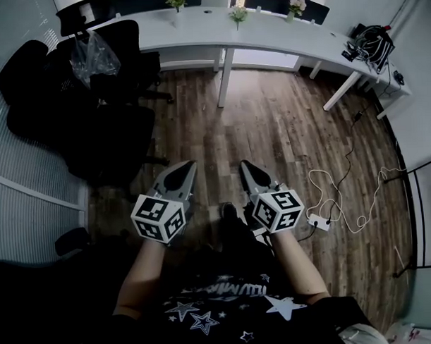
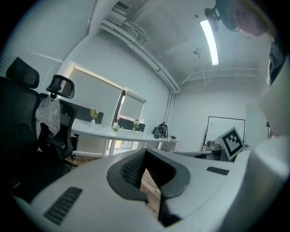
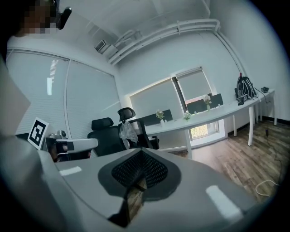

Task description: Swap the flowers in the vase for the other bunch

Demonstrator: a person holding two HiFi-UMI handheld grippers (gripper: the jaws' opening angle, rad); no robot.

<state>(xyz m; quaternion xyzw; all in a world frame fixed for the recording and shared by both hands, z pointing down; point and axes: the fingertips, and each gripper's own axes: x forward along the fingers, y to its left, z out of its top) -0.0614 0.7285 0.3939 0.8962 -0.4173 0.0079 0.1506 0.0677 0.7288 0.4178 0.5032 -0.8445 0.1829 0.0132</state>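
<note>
Head view: left tongs (image 1: 188,165), right tongs (image 1: 245,164) both closed, empty; flowers (image 1: 238,14) well apart, on desk (image 1: 196,31) ahead.

left gripper (image 1: 188,166), right gripper (image 1: 245,164), jaws closed, empty

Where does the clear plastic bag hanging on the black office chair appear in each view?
Head view: clear plastic bag at upper left.
Left gripper view: bag at left, mid-height.
Right gripper view: bag left of centre.
Shared landmark: long white desk beside it.
</note>
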